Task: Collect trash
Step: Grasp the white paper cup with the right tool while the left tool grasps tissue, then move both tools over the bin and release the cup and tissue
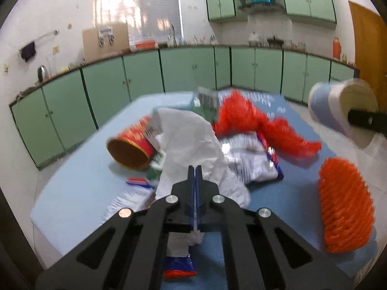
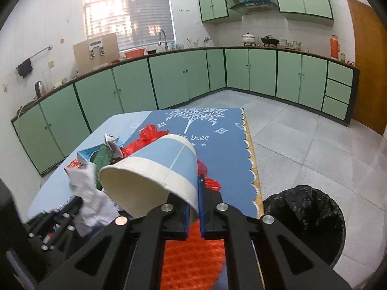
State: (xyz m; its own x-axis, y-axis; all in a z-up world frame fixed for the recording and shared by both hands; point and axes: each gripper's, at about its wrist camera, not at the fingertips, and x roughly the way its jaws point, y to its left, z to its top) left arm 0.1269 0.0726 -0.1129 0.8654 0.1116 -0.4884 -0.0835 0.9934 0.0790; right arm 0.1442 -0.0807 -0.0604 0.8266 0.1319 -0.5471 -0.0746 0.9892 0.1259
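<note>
Two hand-held grippers work at once. The left hand-held gripper (image 1: pixel 195 169) is clenched on white paper (image 1: pixel 191 135) from the pile mid-table (image 1: pixel 72 188). The right hand-held gripper (image 2: pixel 199 181) pinches the cup (image 2: pixel 154 169) by its rim, apparently bound for the bin (image 2: pixel 307 220) at four o'clock.

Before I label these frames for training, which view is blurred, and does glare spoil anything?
Left wrist view: motion blur smears the trash pile, the paper cup and the cabinets; only the left tongs look crisp. Right wrist view: sharp throughout, cup and bin clear. Both: the window is blown out, and fisheye bends the counter line.
</note>
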